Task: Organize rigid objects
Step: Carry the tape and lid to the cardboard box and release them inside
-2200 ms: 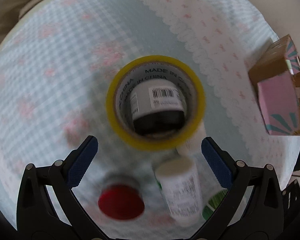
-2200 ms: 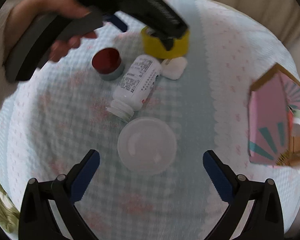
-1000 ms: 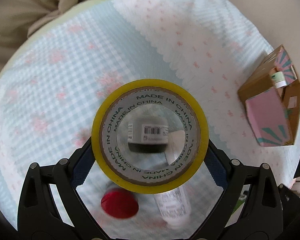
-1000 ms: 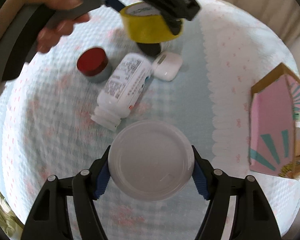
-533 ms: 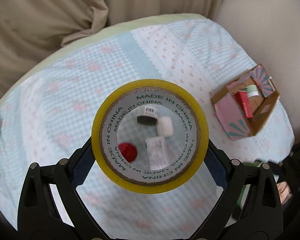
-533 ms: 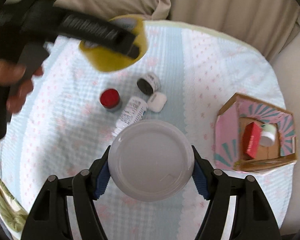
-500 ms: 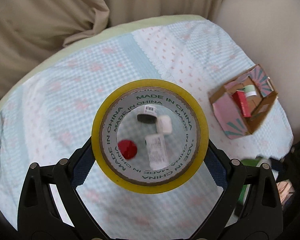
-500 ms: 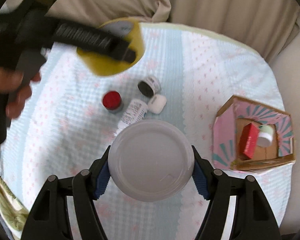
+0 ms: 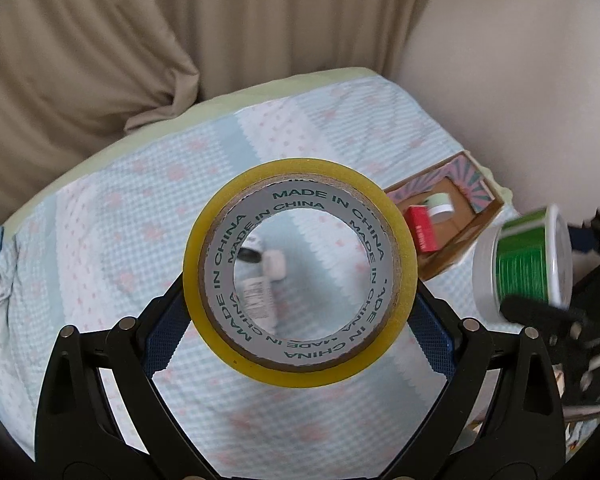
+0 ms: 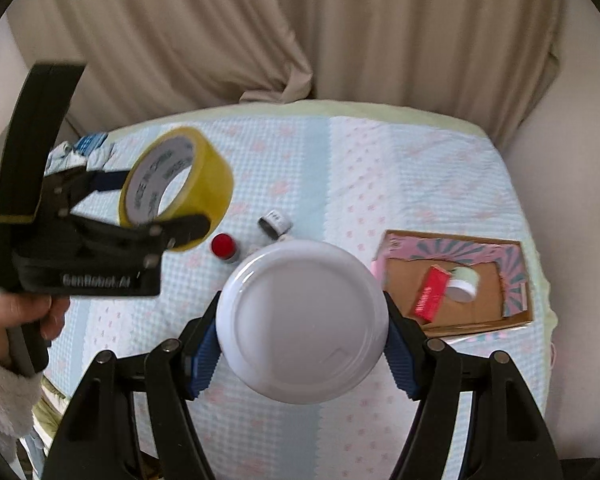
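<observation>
Both grippers rose w/ 1 tape roll (image 9: 299, 276), 1 tub (image 10: 302, 322) (clamped).

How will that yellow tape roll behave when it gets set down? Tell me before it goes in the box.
The yellow tape roll looks stiff: the left hand-held gripper clamps its sides and the ring stays round. It is probably fairly light, given its hollow core. Set on its curved edge it would likely roll; laid flat in the cardboard box it should stay.

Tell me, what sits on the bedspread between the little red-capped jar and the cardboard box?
In the right wrist view, the held white-lidded tub covers most of that stretch between the red-capped jar and the cardboard box. Only a small black jar shows, lying just above it.
</observation>
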{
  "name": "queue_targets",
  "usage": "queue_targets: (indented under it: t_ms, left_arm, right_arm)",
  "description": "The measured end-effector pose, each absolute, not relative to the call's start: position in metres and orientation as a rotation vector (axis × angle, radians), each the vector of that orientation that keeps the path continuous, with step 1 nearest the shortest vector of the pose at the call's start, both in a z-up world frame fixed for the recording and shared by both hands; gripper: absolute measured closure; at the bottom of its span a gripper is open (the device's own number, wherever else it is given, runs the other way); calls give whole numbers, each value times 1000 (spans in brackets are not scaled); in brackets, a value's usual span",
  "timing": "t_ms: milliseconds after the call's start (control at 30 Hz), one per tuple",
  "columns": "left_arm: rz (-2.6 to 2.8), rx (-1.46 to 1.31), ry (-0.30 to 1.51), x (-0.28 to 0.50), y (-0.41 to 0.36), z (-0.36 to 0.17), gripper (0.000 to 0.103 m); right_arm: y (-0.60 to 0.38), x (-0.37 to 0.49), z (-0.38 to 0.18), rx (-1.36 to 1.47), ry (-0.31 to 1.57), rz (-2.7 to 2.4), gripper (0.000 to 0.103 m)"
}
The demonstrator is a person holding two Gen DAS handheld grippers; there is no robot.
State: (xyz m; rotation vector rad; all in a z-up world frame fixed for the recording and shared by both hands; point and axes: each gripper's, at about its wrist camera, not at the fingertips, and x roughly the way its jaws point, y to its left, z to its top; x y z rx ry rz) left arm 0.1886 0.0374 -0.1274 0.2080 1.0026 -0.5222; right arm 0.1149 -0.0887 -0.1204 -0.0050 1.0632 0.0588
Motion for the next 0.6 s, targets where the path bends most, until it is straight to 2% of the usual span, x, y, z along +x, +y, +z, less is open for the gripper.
queue_targets:
  t_ms: [333, 600]
  left_arm:
    - [-522, 184, 1009, 165, -95, -127, 7]
    - [-528, 155, 1061, 171, -203, -162, 7]
  right_arm:
    - [-210, 113, -92, -13, 1029, 50, 37]
    - [-318, 130, -113, -38, 1075, 34, 37]
